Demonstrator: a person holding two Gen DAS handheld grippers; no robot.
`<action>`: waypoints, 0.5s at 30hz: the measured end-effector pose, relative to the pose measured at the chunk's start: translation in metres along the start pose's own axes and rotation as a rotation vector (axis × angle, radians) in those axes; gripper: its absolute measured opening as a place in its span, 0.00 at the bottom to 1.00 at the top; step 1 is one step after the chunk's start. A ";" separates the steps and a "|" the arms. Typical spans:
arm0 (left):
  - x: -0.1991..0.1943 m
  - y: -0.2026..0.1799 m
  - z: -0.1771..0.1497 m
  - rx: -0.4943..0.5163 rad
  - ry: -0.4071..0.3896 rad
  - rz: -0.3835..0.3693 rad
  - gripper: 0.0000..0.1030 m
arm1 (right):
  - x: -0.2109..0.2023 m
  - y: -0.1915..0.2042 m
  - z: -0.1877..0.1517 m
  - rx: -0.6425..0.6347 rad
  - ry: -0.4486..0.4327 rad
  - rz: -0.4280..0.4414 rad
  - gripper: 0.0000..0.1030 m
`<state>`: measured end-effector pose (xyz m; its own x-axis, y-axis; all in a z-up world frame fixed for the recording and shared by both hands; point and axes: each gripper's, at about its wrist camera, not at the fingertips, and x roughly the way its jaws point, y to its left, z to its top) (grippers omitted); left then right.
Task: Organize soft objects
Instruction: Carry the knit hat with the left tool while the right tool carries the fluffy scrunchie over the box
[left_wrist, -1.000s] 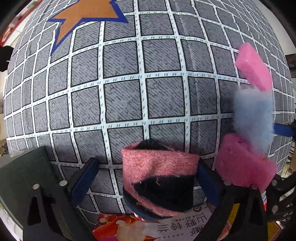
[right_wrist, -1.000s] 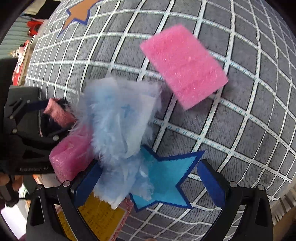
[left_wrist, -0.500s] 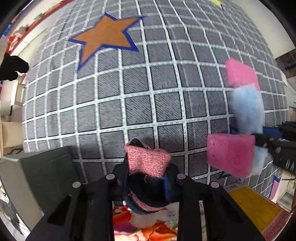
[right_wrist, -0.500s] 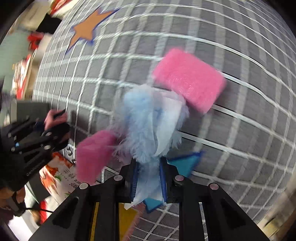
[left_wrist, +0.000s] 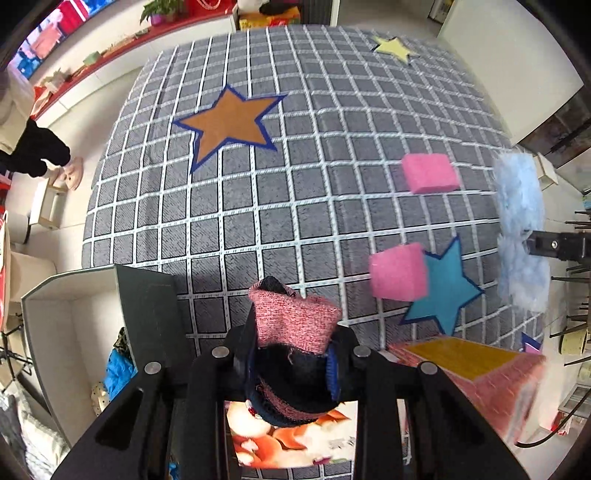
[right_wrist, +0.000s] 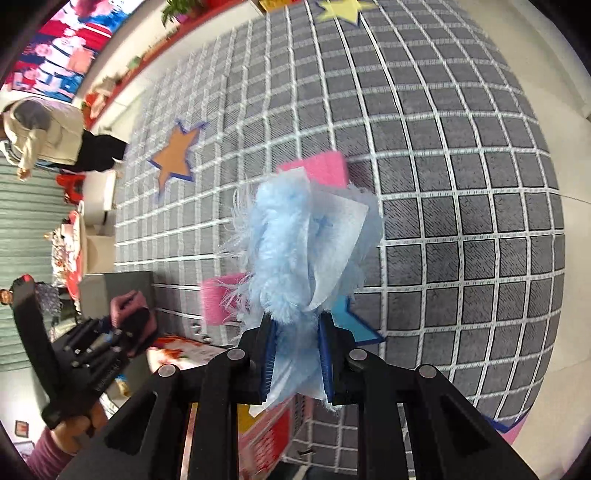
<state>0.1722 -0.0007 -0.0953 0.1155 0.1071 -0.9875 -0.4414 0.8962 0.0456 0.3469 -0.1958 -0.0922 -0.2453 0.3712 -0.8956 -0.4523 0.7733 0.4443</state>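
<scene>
A: The lower part of the pink and navy knit piece (left_wrist: 291, 332) is buried between the left gripper (left_wrist: 291, 373) pads, so its full shape can't be told

B: The fluffy blue cloth (right_wrist: 306, 251) covers most of the far pink sponge (right_wrist: 325, 170) and half the near pink sponge (right_wrist: 218, 299). The picture book (left_wrist: 295, 443) below is blurred, its print unreadable

Bright even daylight, strong fisheye bending, motion-blurred edges, soft shadows
</scene>
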 end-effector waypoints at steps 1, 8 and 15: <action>-0.007 -0.002 -0.002 0.003 -0.016 -0.003 0.31 | -0.012 -0.006 -0.004 0.002 -0.013 0.009 0.21; -0.041 0.002 -0.017 -0.012 -0.116 -0.037 0.31 | -0.037 0.042 -0.029 -0.026 -0.085 0.050 0.21; -0.076 0.036 -0.070 -0.038 -0.164 -0.018 0.31 | -0.044 0.110 -0.067 -0.120 -0.116 0.054 0.21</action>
<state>0.0855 -0.0062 -0.0290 0.2664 0.1628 -0.9500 -0.4708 0.8821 0.0191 0.2507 -0.1611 -0.0025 -0.1749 0.4729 -0.8636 -0.5415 0.6863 0.4855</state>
